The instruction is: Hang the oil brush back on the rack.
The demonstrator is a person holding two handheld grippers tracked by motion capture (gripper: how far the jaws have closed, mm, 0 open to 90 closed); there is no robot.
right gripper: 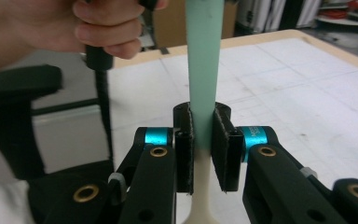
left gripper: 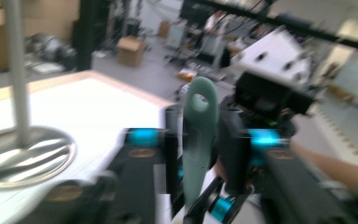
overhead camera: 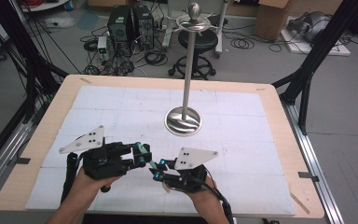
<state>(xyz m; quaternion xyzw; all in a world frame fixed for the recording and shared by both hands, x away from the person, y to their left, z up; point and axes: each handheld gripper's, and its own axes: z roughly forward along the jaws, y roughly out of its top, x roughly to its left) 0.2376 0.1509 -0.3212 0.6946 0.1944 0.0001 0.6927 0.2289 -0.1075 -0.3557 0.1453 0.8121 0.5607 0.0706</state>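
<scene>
The green utensil handle (right gripper: 204,60) stands at the centre of the right gripper view, clamped between the pads of the right gripper (right gripper: 204,151), its cream lower part running off the bottom edge. In the blurred left gripper view the handle (left gripper: 198,140), with a hole near its tip, lies between the 2 parted jaws of the left gripper (left gripper: 200,140); contact there cannot be told. In the high view the left gripper (overhead camera: 142,156) and right gripper (overhead camera: 157,170) meet at lower centre of the tabletop (overhead camera: 270,140). The steel stand (overhead camera: 183,120) rises at upper centre.
</scene>
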